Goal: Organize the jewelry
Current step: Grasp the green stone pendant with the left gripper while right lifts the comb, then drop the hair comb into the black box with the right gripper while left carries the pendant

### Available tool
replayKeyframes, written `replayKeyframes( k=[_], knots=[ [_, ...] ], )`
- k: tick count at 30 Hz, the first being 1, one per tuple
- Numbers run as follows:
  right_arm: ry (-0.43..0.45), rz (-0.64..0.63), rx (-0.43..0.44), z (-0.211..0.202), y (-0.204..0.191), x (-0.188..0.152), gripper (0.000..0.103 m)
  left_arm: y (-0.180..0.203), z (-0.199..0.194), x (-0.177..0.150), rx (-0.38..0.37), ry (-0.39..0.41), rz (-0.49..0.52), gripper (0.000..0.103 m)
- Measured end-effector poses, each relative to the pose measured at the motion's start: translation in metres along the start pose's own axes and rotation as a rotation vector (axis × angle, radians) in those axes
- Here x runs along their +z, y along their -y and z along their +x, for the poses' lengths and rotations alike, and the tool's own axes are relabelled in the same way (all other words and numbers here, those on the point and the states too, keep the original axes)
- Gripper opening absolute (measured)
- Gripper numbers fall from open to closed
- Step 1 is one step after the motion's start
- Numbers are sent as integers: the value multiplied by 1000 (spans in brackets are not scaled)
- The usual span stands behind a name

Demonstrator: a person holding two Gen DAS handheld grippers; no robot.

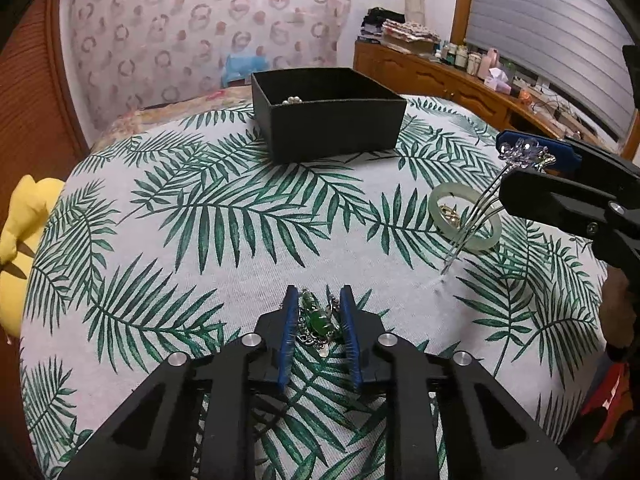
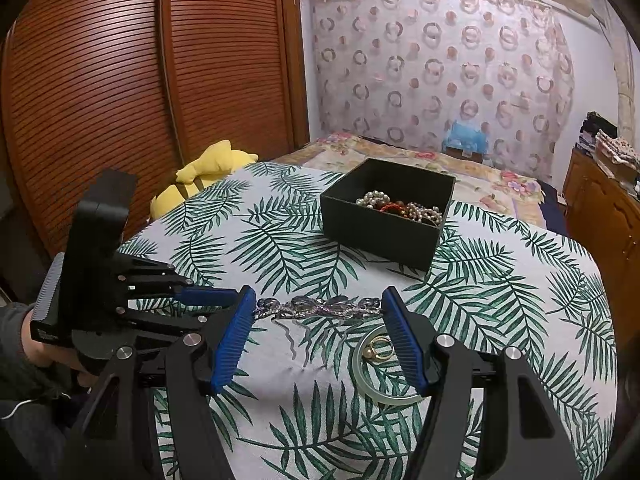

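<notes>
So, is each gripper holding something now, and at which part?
The right gripper holds the crystal hair comb by the two ends of its decorated top, prongs hanging down. The left gripper straddles the green pendant, not yet closed.

Both wrist views toward black box (image 1: 328, 114)

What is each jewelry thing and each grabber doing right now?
Right gripper: shut on the hair comb.
Hair comb: lifted, prongs pointing down.
Left gripper: open around the green pendant.
Green pendant: lying on the cloth.
Jade bangle: flat, gold ring inside.
Black box: open, holding beads.
</notes>
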State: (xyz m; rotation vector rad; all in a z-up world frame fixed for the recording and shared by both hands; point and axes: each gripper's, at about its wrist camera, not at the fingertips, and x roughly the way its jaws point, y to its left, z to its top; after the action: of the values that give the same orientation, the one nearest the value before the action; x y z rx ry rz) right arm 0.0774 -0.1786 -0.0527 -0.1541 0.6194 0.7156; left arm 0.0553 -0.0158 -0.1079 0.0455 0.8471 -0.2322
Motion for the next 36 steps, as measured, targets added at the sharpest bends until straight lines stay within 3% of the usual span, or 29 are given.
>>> replayKeyframes(
  k=[2,3,11,21,36],
  knots=[
    [0,1,-1,0,0,0,67,-1,-2,1,-6,8,-1,9],
    [0,1,-1,0,0,0,67,-2,-5,2,-7,21,-2,0],
    [-1,3,2,0,0,2,67,-13,-18,5,-25,43,-28,0],
    [15,2,0,-2,3,13,67,-26,-58,23,-72,143,-67,0],
    [70,-3,-36,8,37,77,67,-34,-60,73,-34,218,-31,0]
  ],
)
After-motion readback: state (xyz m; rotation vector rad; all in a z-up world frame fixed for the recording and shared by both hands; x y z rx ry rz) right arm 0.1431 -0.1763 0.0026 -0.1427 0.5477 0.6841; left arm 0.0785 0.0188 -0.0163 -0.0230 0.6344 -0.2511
